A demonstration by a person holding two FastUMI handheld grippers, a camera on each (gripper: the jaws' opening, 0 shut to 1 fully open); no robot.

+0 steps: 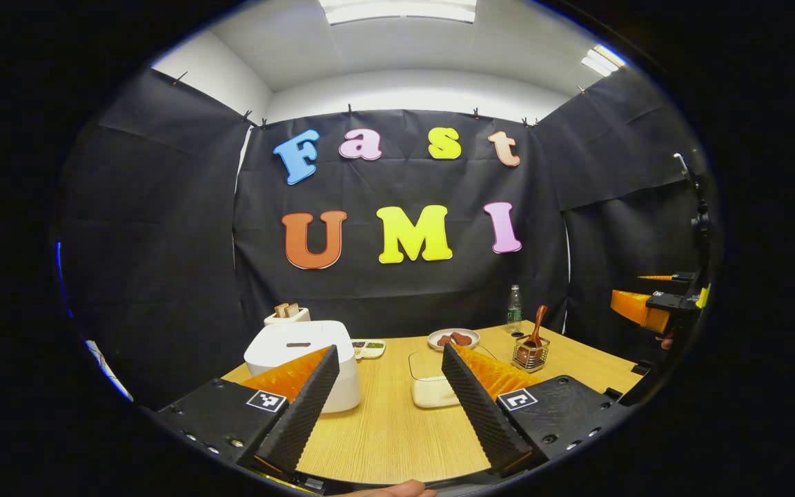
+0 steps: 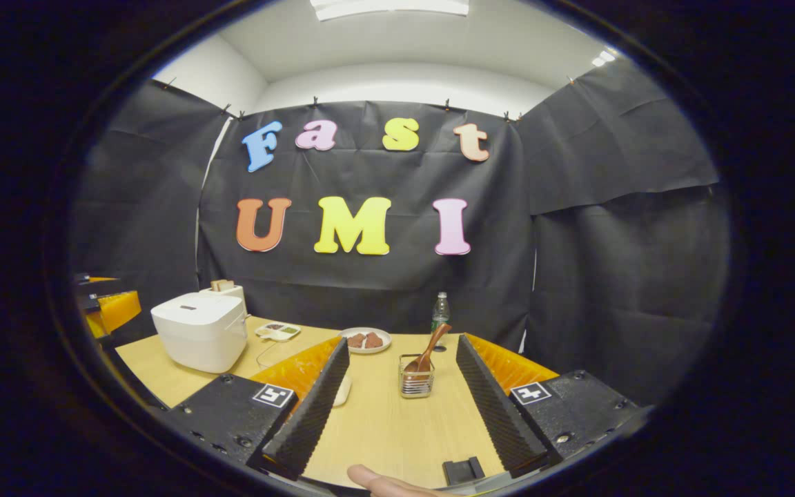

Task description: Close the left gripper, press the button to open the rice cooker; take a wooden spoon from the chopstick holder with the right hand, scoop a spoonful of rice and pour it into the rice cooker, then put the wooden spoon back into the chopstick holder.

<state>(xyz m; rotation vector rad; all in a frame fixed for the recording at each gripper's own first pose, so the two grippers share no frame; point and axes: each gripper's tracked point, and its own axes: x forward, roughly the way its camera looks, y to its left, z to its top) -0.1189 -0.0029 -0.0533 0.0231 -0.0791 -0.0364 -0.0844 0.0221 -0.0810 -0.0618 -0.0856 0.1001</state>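
While both tools hang above the near edge of the wooden counter (image 2: 384, 428), nothing is held in either. Farthest left on the counter stands the white rice cooker (image 2: 201, 338), lid down; in the left gripper view the same cooker (image 1: 301, 359) sits just behind the left finger, and its top shows a small dark slot. Behind it is a white toaster (image 1: 287, 315) with two slices standing in it. Next comes a small white tray (image 2: 277, 331) with dark and green contents, then a clear rice container (image 1: 432, 386), pale grain in its bottom; the left gripper view shows it well, while in the right gripper view it is mostly hidden behind the left finger. Farther back lies a plate (image 2: 366, 339) with brown pieces, and a bottle (image 2: 440, 312) stands by the wall.

The wire chopstick holder (image 2: 416, 384) stands right of centre, between the fingers of the right hand-held gripper (image 2: 401, 400). The wooden spoon (image 2: 430, 351) stands in it bowl down, its long axis leaning, handle pointing up and to the right.

The left hand-held gripper (image 1: 389, 400) has its fingers spread wide, and the right one is equally spread. At the right edge of the left gripper view the other tool's orange body shows.
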